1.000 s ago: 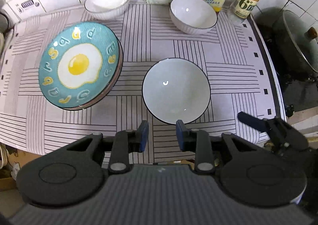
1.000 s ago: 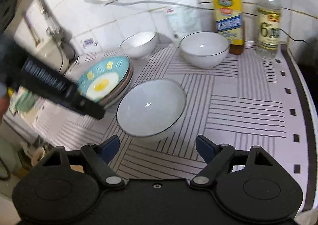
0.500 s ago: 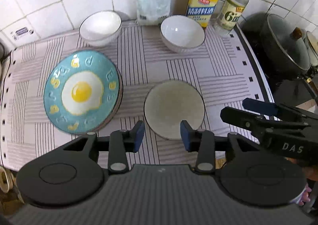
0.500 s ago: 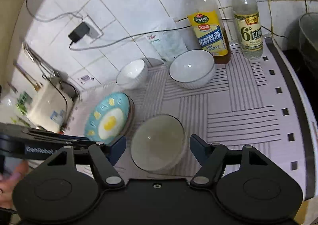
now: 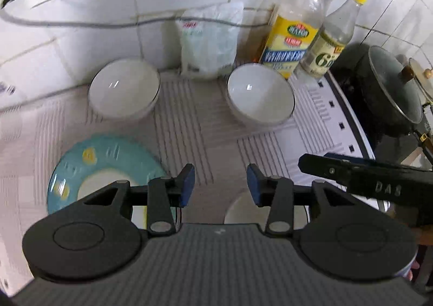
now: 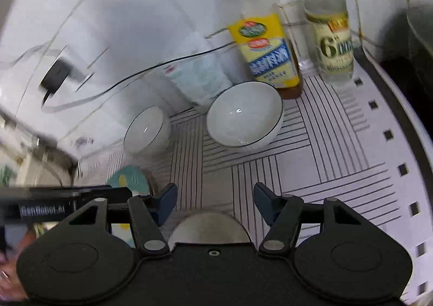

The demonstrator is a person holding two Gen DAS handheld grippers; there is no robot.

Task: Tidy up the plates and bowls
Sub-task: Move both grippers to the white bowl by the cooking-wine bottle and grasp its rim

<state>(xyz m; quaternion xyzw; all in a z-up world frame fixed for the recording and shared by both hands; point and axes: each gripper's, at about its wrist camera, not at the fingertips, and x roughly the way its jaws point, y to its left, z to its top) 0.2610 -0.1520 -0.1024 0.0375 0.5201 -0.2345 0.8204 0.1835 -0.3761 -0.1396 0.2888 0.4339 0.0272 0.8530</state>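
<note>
Above the striped mat (image 5: 205, 143), left claw (image 5: 220, 184) and right claw (image 6: 213, 199) both agape, empty, near bowl (image 6: 208, 227) beneath.

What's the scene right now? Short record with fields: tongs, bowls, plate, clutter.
left tongs: open, empty, above the mat
right tongs: open, empty
near bowl: white, mostly hidden under the right tongs
back left bowl: white, upright, by the wall
back right bowl: white, upright, in front of the bottles
egg plate: teal, left of the near bowl; stacking unclear
clutter: yellow-label bottle, vinegar bottle, white bag
mat: striped
</note>
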